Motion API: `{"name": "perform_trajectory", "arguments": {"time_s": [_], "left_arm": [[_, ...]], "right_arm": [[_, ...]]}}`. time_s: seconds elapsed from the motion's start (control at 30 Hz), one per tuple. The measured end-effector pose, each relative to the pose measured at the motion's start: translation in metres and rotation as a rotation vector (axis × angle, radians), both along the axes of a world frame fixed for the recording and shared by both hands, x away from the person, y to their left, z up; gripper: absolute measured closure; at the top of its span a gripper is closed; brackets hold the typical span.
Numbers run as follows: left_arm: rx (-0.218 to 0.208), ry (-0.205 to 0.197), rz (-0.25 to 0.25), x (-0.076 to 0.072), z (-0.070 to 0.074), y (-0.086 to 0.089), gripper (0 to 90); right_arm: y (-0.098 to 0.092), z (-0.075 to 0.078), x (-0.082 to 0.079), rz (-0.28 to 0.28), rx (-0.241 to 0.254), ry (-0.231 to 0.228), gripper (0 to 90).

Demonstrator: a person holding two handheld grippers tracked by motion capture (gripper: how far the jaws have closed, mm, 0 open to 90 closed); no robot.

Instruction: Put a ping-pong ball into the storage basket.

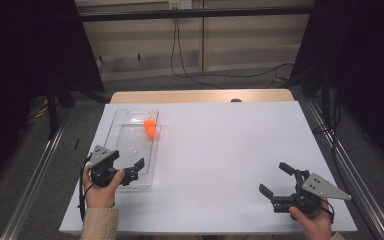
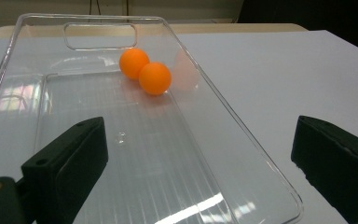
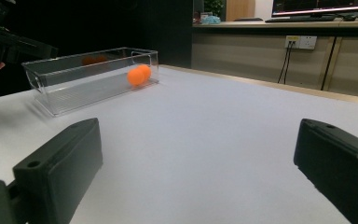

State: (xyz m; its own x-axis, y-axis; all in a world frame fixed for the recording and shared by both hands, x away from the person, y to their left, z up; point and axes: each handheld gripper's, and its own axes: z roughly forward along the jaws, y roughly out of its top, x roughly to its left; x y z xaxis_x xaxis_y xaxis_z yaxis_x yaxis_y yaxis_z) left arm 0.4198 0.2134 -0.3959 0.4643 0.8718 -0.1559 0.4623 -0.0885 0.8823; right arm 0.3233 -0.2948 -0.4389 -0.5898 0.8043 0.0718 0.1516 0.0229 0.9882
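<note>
Both grippers, left (image 1: 136, 169) and right (image 1: 275, 180), have fingers apart, holding nothing. Nudging the light tray (image 1: 125, 170) could set the balls (image 1: 150, 128) rolling.

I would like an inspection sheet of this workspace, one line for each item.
Surface: white table, flat, wooden strip at its far edge.
Job's things: clear tray at table's left; two orange balls inside, touching, near its far end.
Clutter: nothing seen.
Grippers: left tongs open over the tray's near end, holding nothing; right tongs open above bare table at the near right.
Cables: black cable trails from the left tongs; more cables on the floor behind.
Surroundings: dark curtains at both sides, pale wall panels with a socket.
</note>
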Motion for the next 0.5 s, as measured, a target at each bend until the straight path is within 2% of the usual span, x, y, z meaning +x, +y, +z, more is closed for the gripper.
{"name": "perform_trajectory", "arguments": {"time_s": [0.5], "left_arm": [[0.000,-0.014,-0.002,-0.0064,-0.0023,0.0035,3.8]], "right_arm": [[0.0000,-0.0001,-0.0001,0.002,-0.003,0.001,0.6]]}}
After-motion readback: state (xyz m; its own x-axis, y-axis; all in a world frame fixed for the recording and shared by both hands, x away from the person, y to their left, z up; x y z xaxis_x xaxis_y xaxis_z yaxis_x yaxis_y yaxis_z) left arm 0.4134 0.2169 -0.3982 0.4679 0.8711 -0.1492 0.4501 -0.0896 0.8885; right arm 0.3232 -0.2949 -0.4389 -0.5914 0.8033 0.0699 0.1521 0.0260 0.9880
